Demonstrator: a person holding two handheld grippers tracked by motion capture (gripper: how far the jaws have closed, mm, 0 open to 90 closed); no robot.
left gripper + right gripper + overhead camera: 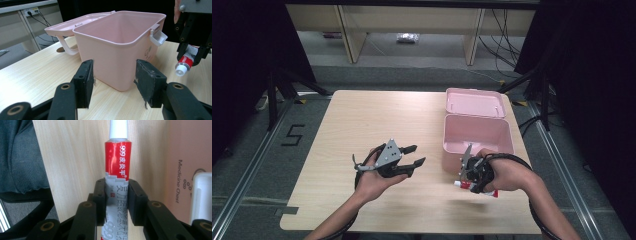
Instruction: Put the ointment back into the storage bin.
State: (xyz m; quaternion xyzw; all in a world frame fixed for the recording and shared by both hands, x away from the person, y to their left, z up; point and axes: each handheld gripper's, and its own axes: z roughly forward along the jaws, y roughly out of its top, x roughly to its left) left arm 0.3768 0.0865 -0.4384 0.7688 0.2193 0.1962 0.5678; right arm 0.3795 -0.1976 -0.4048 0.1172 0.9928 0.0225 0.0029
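Observation:
A red and white ointment tube point(118, 160) with a white cap sits between the pads of my right gripper point(117, 188), which is shut on its lower half. In the high view this gripper point(469, 182) hangs just in front of the open pink medicine chest point(451, 150), the tube point(463, 185) pointing left. My left gripper point(418, 154) hovers open over the table's middle, nothing between its fingers. In the left gripper view my left gripper point(113, 75) faces the chest point(117, 60), with the tube point(185, 61) held at the right by my right gripper point(192, 53).
The chest's lid point(474, 102) lies folded back behind it, and a white latch point(158, 37) juts from its front wall. The wooden table point(362, 120) stands on a grey floor. Black stands and cables flank it.

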